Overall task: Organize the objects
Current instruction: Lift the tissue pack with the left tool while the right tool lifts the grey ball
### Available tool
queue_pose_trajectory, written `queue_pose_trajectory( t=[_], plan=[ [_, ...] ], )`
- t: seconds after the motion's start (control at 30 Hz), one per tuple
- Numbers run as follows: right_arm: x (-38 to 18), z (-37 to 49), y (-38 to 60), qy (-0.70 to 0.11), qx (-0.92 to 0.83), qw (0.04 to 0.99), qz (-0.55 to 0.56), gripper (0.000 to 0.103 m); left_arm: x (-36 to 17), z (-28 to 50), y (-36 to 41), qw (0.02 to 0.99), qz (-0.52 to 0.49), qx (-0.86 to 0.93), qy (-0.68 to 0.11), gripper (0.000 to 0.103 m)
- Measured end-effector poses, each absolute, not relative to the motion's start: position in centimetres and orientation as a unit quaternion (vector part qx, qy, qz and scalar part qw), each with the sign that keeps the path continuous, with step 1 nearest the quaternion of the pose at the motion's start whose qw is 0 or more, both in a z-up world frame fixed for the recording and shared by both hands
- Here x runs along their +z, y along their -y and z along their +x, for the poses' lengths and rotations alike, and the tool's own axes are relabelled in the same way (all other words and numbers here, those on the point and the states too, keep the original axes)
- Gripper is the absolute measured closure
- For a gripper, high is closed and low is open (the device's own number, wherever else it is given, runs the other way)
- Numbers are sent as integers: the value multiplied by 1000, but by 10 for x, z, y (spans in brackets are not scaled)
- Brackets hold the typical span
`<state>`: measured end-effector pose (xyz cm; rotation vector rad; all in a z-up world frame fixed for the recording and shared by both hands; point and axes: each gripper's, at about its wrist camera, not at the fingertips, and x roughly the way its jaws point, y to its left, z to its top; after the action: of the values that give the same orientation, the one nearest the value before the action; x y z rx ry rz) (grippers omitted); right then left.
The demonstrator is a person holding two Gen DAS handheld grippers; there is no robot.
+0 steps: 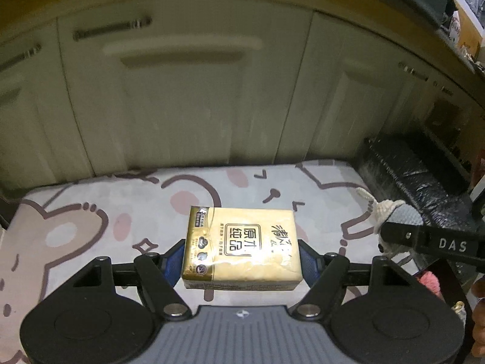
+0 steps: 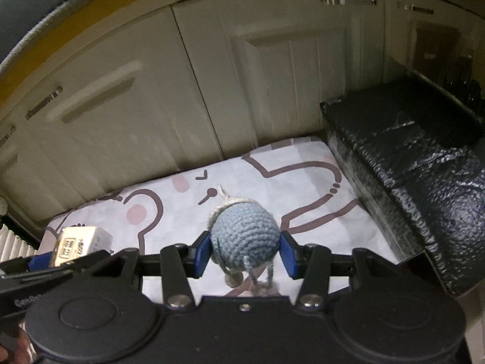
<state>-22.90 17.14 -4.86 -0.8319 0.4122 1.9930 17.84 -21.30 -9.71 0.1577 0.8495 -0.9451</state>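
Tissue pack (image 1: 242, 247) sits squarely between the left gripper (image 1: 242, 261) jaws, its 2 blue pads pinching the short sides, clear above the cartoon mat (image 1: 91, 212). Right gripper (image 2: 244, 250) jaws pinch a blue crochet toy (image 2: 244, 233), strings dangling below them. Judged best: keep both squeezes steady, carry level, avoid the black box (image 2: 424, 182) beyond the right jaw.

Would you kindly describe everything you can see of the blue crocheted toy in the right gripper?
The crocheted toy is a rounded ball of light blue yarn in darker and paler bands, with a cream cap and loop on its far end and thin yarn strands with a small cream pompom dangling below. It looks soft and knitted. The right gripper holds it by its sides between blue pads, lifted clear of the cartoon-print mat. In the left wrist view it shows partly behind the right gripper's finger.
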Motion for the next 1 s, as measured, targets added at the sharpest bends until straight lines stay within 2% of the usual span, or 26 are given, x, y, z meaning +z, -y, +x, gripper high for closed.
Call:
queue_pose_trajectory(
  t=[0.63,1.0],
  plan=[
    [9,-202,-119,-94,850,412,-315,54,-44,141,181,810,44,-459,-362,29],
    [41,-149,-121,-88,848,432,-293,54,-21,97,190,780,26,-517,-352,29]
  ],
)
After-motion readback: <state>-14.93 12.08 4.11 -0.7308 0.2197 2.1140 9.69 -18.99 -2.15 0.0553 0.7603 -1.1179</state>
